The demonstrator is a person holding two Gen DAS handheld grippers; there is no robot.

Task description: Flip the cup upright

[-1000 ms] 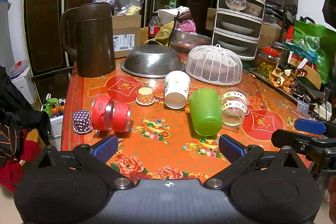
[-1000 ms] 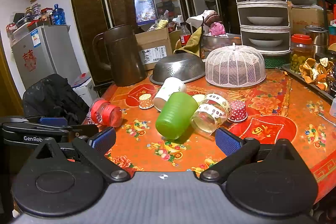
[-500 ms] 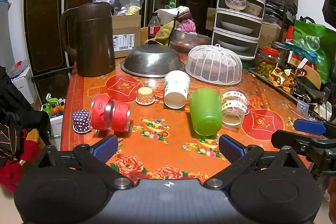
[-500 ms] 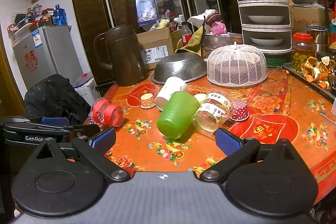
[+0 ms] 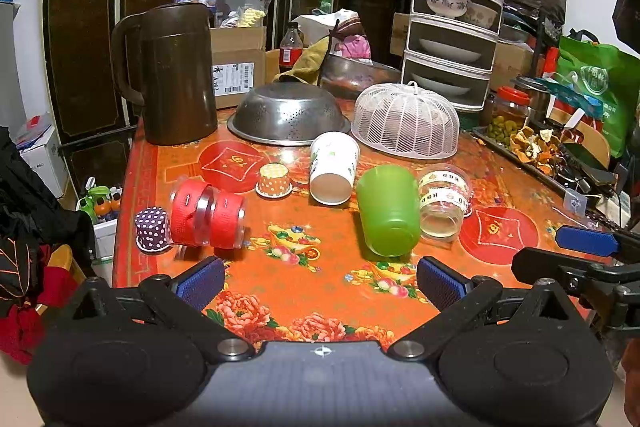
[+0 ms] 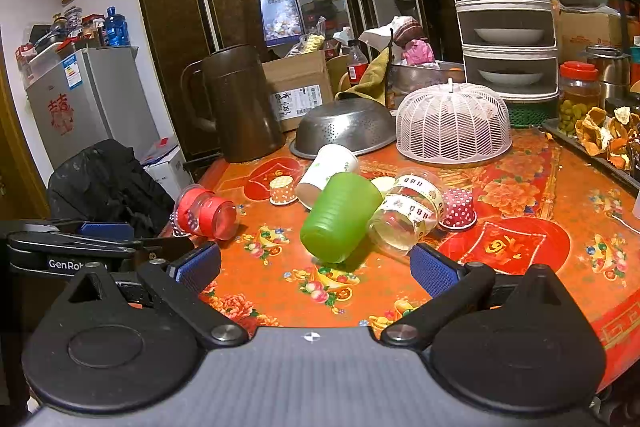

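Note:
A green plastic cup (image 5: pixel 389 213) lies on its side on the red flowered table (image 5: pixel 288 291), its base toward me; it also shows in the right wrist view (image 6: pixel 340 217). A white paper cup (image 5: pixel 334 167) lies on its side behind it, and a clear cup with a printed band (image 5: pixel 443 205) lies at its right. A clear cup with red bands (image 5: pixel 208 213) lies on its side at the left. My left gripper (image 5: pixel 320 283) is open and empty, short of the green cup. My right gripper (image 6: pixel 316 269) is open and empty, just before the green cup.
A brown jug (image 5: pixel 176 75), an upturned steel colander (image 5: pixel 288 117) and a white mesh food cover (image 5: pixel 408 123) stand at the back. Small paper cupcake cups (image 5: pixel 274 181) sit among the cups. A tray of peels (image 5: pixel 532 147) lies along the right edge.
My right gripper has drifted slightly to the left. The left gripper and the cups have not visibly moved.

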